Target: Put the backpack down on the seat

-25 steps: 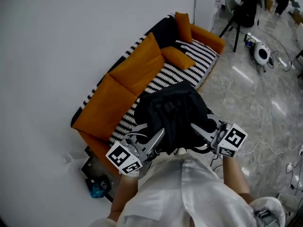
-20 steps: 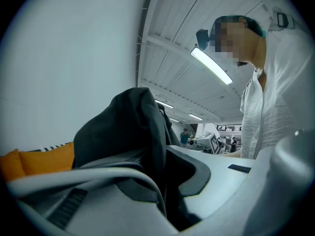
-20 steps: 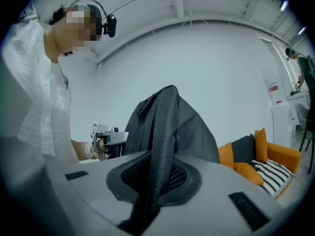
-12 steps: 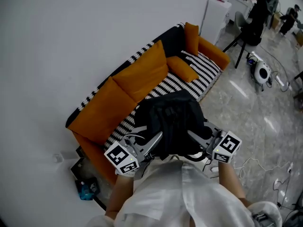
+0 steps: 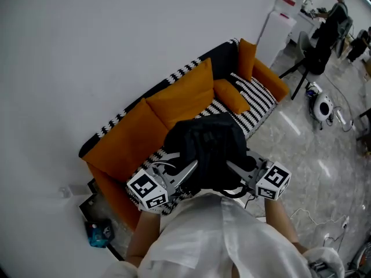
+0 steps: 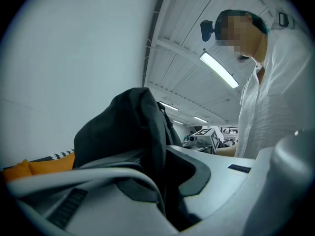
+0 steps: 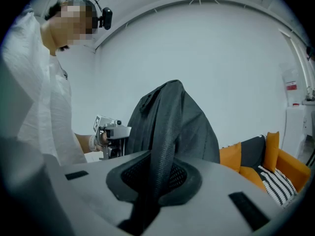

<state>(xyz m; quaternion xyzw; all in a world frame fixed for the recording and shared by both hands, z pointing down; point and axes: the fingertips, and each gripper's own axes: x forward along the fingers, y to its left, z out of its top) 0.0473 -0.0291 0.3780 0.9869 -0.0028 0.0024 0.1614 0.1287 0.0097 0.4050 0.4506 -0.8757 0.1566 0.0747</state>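
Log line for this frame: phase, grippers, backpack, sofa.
phase: carry, pre-placement | left gripper: jaws shut on backpack | right gripper: jaws shut on backpack strap | backpack: not yet on seat | sofa: ahead

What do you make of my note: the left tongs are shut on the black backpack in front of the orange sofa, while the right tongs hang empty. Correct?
Not quite. The right tongs are not empty: the right gripper view shows them shut on a strap of the black backpack. The rest stands: the left tongs are shut on the backpack in front of the orange sofa.
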